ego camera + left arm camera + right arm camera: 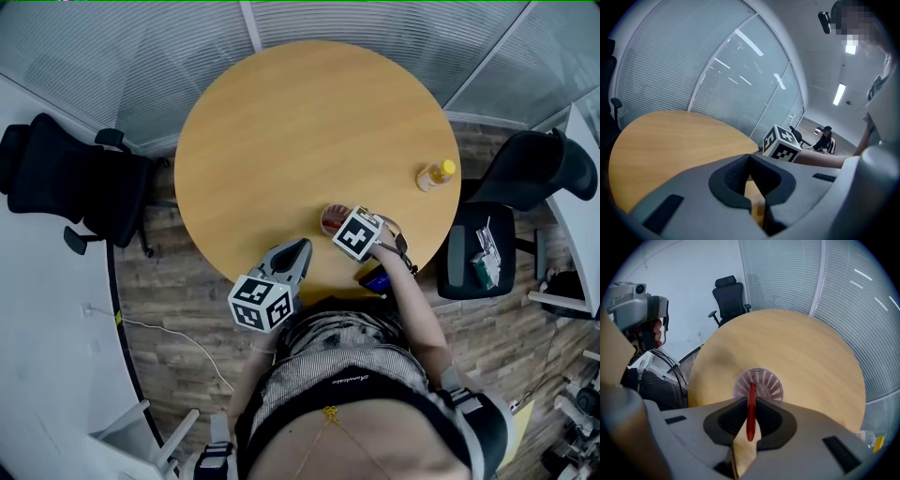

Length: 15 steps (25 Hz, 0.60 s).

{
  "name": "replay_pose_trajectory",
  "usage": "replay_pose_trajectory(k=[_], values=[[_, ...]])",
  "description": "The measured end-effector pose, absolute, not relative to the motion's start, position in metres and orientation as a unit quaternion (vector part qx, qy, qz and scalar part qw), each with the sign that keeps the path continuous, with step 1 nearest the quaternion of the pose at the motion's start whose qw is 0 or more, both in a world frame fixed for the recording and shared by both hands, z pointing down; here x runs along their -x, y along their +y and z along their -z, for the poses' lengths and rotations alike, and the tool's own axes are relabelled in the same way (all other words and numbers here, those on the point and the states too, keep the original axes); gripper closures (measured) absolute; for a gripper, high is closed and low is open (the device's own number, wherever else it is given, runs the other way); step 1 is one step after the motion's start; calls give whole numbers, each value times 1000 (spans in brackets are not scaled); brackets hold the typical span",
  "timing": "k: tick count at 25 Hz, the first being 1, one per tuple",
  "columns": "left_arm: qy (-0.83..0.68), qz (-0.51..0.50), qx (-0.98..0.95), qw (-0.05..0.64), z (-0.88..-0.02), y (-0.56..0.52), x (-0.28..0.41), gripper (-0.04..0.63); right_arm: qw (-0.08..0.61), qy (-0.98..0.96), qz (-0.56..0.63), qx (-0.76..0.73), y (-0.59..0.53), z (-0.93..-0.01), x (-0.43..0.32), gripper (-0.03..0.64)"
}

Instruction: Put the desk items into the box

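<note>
R gripper (750, 400): clamped on red pen (750, 420)
Pen axis: runs along the jaws, far end pointing at slotted holder (769, 382) just ahead on table (801, 348)
L gripper (750, 158): jaws together, empty, farther from holder

Basket (328, 218) on table (281, 122), pen (750, 408) above; bottle (436, 175) toward right edge.

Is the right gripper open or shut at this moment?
Shut: the right gripper clamps a red pen, its tip over the white slotted cup.
</note>
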<state>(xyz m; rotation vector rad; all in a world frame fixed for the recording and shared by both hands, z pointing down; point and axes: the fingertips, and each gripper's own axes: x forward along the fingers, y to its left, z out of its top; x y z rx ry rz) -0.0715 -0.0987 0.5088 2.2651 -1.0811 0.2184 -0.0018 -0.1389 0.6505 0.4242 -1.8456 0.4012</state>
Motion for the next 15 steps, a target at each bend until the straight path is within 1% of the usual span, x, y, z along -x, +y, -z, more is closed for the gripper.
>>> replay_pose_trajectory(k=[15], values=[[-410, -84, -853, 313, -513, -100, 72, 577, 547, -798, -173, -183, -143, -656, 6, 554]])
